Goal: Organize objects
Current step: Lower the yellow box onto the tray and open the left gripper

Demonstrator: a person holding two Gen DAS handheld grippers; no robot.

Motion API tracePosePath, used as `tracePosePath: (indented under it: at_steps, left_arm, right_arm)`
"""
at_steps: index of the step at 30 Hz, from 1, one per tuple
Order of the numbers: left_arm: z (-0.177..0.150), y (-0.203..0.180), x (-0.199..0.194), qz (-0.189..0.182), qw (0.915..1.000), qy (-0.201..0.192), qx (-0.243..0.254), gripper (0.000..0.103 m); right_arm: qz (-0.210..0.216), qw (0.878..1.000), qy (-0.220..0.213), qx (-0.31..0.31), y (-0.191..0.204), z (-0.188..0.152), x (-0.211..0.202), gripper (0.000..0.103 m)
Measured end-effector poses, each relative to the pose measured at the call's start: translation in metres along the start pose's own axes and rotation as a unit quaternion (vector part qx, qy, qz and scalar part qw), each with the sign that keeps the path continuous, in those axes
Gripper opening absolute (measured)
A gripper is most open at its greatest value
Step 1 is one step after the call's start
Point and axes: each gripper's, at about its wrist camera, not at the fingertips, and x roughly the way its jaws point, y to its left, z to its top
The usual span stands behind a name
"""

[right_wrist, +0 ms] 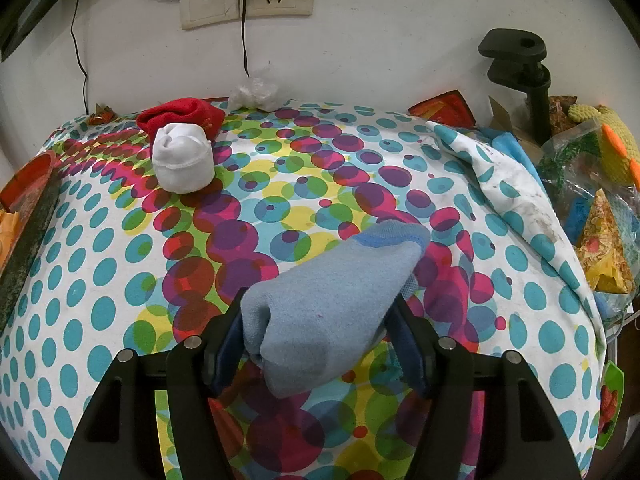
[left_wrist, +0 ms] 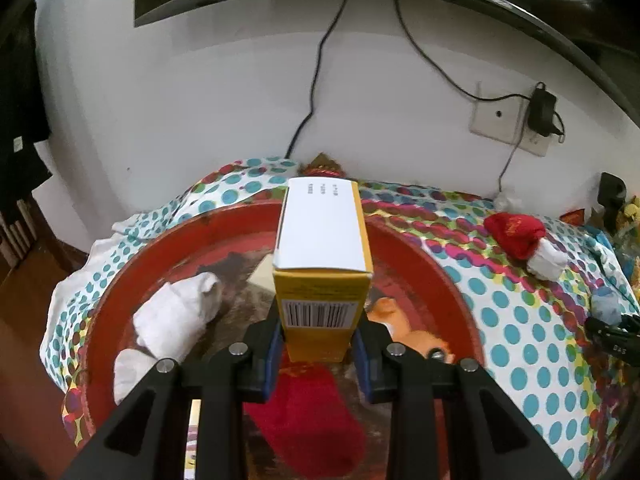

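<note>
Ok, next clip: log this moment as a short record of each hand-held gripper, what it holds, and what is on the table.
left hand-held gripper: shut on yellow and white cardboard box, held above round red tray
right hand-held gripper: shut on rolled light blue sock
in tray: white sock bundle, red sock, orange item
on dotted tablecloth: red and white sock pair
table's right edge: pile of bags and toys
</note>
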Motion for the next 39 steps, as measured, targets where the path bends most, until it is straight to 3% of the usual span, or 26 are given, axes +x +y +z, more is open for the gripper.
tracePosePath:
  at_steps: [17, 26, 29, 31, 33, 39]
  left_arm:
    - [-0.006, 0.049, 0.015, 0.003, 0.9986, 0.026, -0.047, 0.031]
    - [-0.01, 0.051, 0.018, 0.006, 0.9985, 0.04, -0.036, 0.031]
    - [-0.011, 0.05, 0.018, 0.013, 0.9983, 0.046, -0.032, 0.039]
    - [-0.011, 0.051, 0.016, 0.011, 0.9985, 0.044, -0.032, 0.052]
    - [-0.011, 0.052, 0.013, 0.016, 0.9985, 0.041, -0.032, 0.059]
    - [-0.011, 0.048, -0.001, 0.029, 0.999, 0.033, -0.007, 0.059]
  right_arm:
    - [-0.002, 1.0, 0.0, -0.001, -0.002, -0.001, -0.001, 0.066]
    - [-0.007, 1.0, 0.001, 0.001, -0.011, -0.001, 0.001, 0.069]
    - [-0.011, 1.0, 0.001, 0.001, -0.014, -0.002, 0.0, 0.071]
    - [-0.013, 1.0, 0.002, 0.003, -0.014, -0.003, 0.0, 0.072]
    - [-0.013, 1.0, 0.002, 0.004, -0.016, -0.004, -0.002, 0.072]
    - [-0.013, 1.0, 0.002, 0.005, -0.015, -0.004, -0.002, 0.073]
